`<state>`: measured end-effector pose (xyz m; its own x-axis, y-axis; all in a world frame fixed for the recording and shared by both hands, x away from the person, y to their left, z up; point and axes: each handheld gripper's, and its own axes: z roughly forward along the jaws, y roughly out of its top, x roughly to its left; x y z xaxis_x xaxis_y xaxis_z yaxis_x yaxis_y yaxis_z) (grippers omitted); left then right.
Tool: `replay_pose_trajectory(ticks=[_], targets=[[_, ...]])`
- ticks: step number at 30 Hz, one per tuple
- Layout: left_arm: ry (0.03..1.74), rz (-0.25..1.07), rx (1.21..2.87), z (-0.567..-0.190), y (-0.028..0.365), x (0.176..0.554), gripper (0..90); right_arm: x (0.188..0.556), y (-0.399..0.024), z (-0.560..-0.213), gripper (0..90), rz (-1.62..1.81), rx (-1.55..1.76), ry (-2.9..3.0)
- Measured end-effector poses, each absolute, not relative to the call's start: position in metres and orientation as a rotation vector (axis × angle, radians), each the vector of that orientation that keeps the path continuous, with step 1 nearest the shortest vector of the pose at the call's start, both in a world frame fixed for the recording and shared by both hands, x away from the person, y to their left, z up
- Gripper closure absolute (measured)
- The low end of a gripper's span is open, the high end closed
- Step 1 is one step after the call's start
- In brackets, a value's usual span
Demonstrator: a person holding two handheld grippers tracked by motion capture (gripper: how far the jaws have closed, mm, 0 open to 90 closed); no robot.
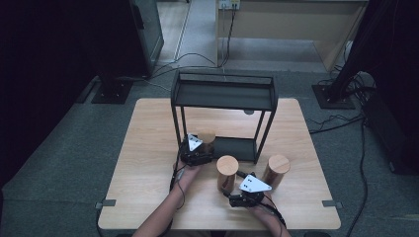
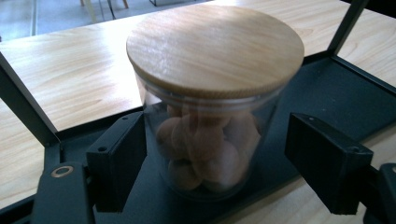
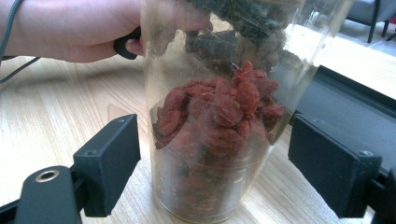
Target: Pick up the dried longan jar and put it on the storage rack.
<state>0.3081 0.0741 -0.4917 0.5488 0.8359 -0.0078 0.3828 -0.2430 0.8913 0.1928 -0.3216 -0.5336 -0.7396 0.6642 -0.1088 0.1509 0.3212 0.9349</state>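
Jar [image 2: 210, 107] just inside shelf edge [image 2: 84, 133]

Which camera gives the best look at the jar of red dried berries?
The right gripper view: the jar of red berries stands close up between its jaws, contents plain. The high view shows its wooden lid from above. The left gripper view shows another jar.

Wooden table [image 1: 148, 148] sitting mid-frame, carrying a black two-tier rack [image 1: 223, 94] at upper centre. Two lidded jars standing lower right: one [image 1: 227, 173] central, one [image 1: 275, 171] further right.
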Motion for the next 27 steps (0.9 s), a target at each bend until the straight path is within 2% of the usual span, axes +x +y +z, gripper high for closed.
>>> replay_pose_trajectory(ticks=[27], targets=[[0.952, 0.63, 1.857, -0.496, 0.086, 0.279, 21.0, 0.19, -0.319, -0.534, 16.5, 1.404, 0.695, 2.105]])
